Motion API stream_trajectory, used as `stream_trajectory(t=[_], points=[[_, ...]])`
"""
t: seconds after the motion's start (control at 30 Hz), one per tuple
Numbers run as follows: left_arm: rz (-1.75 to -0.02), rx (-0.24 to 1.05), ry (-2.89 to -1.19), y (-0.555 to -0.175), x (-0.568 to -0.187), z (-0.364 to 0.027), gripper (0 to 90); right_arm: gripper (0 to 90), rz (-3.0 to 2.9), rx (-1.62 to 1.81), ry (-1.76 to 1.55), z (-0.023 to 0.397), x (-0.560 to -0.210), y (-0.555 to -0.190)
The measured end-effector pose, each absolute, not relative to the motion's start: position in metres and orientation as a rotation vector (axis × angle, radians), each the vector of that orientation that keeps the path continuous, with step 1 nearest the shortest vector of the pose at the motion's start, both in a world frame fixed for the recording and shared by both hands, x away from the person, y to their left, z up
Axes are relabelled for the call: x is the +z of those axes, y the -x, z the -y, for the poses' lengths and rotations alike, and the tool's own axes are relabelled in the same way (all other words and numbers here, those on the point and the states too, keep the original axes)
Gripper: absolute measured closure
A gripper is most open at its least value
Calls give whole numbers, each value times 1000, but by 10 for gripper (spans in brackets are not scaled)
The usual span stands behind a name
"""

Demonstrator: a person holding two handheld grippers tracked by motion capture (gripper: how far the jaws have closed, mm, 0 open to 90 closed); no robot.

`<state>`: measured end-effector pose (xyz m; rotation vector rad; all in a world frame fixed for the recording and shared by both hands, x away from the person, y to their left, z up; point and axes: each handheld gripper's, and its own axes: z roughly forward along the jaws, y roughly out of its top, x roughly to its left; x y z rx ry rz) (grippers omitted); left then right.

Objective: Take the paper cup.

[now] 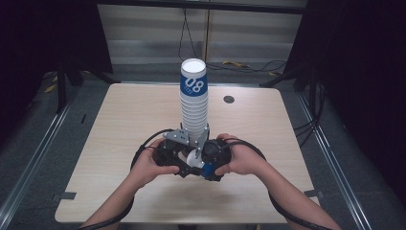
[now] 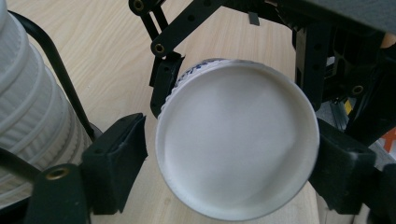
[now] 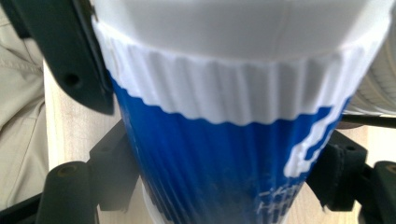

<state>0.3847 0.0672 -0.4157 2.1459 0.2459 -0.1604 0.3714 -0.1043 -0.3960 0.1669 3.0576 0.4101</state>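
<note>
A tall stack of upturned white paper cups [image 1: 194, 103], the top one with a blue band, stands mid-table; its ribbed rims also show in the left gripper view [image 2: 32, 116]. Just in front of it a single blue-and-white cup [image 1: 194, 160] lies on its side between both grippers. My right gripper [image 3: 224, 168] is shut on this cup's blue wall [image 3: 210, 154]. My left gripper [image 2: 231, 144] straddles the cup's round white base [image 2: 236, 140]: its right pad touches the rim, while a thin gap shows at its left pad. In the high view the left gripper [image 1: 184, 160] and right gripper [image 1: 203, 163] meet at the cup.
The wooden table [image 1: 119, 124] has bare room left, right and in front of the hands. A round cable hole [image 1: 229, 99] sits at the back right. Cables lie on the floor behind the table, and dark curtains flank it.
</note>
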Motion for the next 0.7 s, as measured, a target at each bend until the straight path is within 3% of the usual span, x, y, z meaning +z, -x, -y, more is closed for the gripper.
stream_trajectory(t=[0.3, 0.7], points=[[-245, -176, -2129, -384, -416, -70, 278, 220, -3039, 420, -174, 107, -393, -371], [-212, -149, -2178, -383, -412, -70, 285, 219, -3040, 453, -155, 106, -395, -369]])
